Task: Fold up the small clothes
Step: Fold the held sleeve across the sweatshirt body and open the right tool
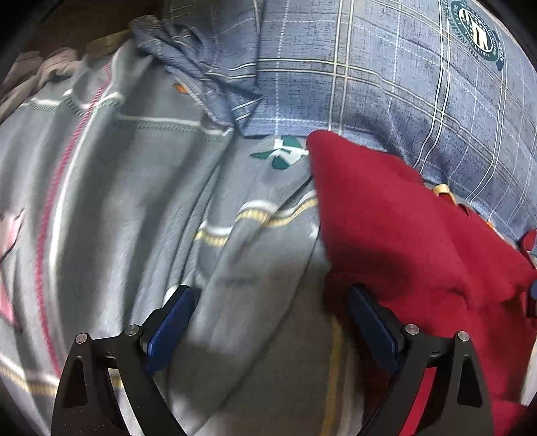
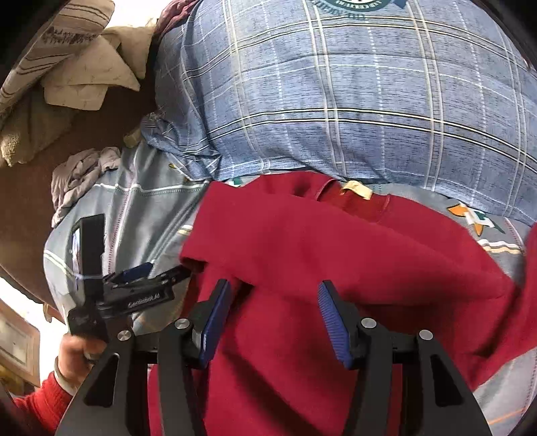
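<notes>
Right under our right gripper lies the red garment, a soft, fleecy-looking piece in deep crimson, rumpled into broad folds with a thick fold running across just ahead of the fingertips. Its neckline sits at the far side from the gripper, with a small tan label stitched inside the collar. The jaws of this gripper stand apart, blue ribbed pads facing each other with the red cloth below and between them, but neither pad presses on it as far as we can tell. Over in the left wrist view, our left gripper is wide open too, nothing pinched; its right pad sits just against the edge of the red garment, while the left pad hangs over the grey bedsheet, which has thin white, pink and yellow stripes and a green-and-white print. The red piece spreads off to the right of that gripper and up ahead of it to a blunt corner. Beyond both grippers sits a blue plaid pillow with a round teal emblem. From the right wrist view we also see the left gripper off to the left, held by a hand in a red sleeve, and some crumpled grey cloth farther out that way.
</notes>
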`<act>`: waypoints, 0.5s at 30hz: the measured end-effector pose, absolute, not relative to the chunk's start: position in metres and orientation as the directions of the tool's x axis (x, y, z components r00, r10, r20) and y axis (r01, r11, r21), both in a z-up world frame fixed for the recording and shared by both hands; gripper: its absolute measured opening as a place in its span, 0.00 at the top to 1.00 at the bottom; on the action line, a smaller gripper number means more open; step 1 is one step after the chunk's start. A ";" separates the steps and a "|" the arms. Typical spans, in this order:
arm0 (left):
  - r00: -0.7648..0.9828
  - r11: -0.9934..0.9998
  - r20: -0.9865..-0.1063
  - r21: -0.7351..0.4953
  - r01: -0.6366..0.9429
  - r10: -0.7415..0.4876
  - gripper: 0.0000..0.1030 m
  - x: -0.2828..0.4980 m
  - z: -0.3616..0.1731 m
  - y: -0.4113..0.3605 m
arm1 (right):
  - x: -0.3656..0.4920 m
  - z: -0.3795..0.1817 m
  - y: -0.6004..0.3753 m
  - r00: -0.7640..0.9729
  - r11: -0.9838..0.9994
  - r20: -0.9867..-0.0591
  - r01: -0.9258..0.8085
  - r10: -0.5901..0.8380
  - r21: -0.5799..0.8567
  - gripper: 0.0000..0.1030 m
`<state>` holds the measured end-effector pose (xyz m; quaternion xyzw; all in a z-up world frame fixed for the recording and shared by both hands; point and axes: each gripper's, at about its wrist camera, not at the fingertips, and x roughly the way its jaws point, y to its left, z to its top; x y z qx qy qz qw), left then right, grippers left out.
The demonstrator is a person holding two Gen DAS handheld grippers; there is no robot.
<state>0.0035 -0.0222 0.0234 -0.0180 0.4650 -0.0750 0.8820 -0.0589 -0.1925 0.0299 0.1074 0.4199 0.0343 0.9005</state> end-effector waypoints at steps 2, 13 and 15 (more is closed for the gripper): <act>0.555 0.983 -0.813 -0.117 0.144 -0.178 0.20 0.007 0.023 -0.025 | -0.065 0.030 -0.203 0.649 0.982 -0.756 0.070 0.089 0.176 0.46; 0.521 0.941 -0.788 -0.219 0.258 -0.326 0.26 -0.004 0.034 -0.015 | -0.112 0.044 -0.324 0.693 0.896 -0.714 0.376 -0.101 0.238 0.31; 0.534 0.949 -0.790 -0.200 0.243 -0.303 0.25 -0.004 0.031 -0.016 | -0.114 0.040 -0.333 0.683 0.893 -0.724 0.383 -0.102 0.236 0.27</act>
